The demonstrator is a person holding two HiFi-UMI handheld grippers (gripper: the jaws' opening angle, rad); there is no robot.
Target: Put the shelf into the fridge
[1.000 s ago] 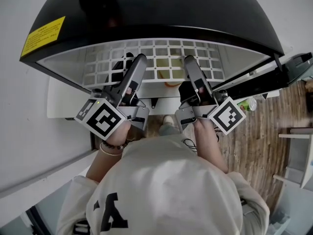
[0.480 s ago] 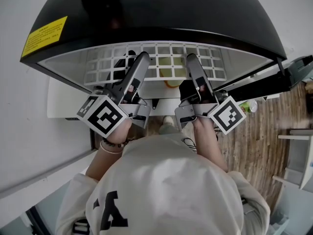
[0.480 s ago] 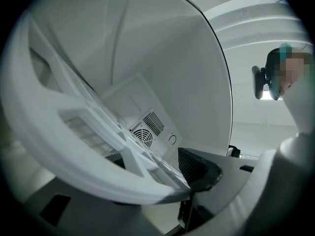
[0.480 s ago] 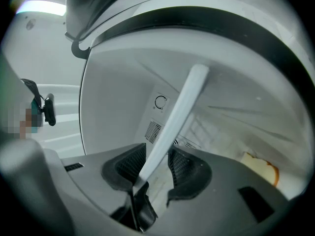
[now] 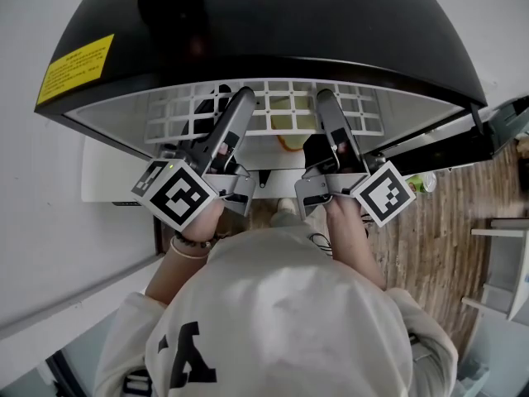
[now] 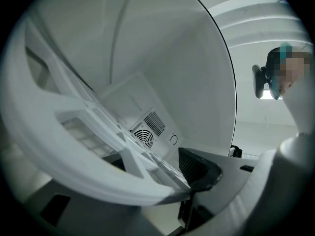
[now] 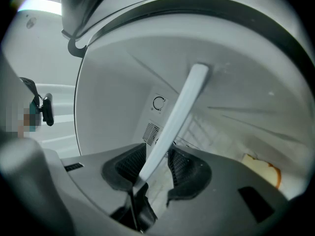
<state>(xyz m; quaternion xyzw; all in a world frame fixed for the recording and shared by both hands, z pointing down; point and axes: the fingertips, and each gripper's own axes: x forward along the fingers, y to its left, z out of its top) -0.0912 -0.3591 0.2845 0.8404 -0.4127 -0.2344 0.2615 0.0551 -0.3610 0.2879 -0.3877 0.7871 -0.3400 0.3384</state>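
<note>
We see the shelf, a white plastic grid, lying partway in the open fridge; its front part shows below the fridge's black top; the fridge is white inside, with a vent on its back wall.

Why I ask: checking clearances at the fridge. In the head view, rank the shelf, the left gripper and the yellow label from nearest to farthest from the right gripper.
1. shelf: clamped between the right gripper's fingers, at the fridge opening.
2. left gripper: just to its left, also on the shelf.
3. yellow label: far left, on the fridge's black top.
</note>
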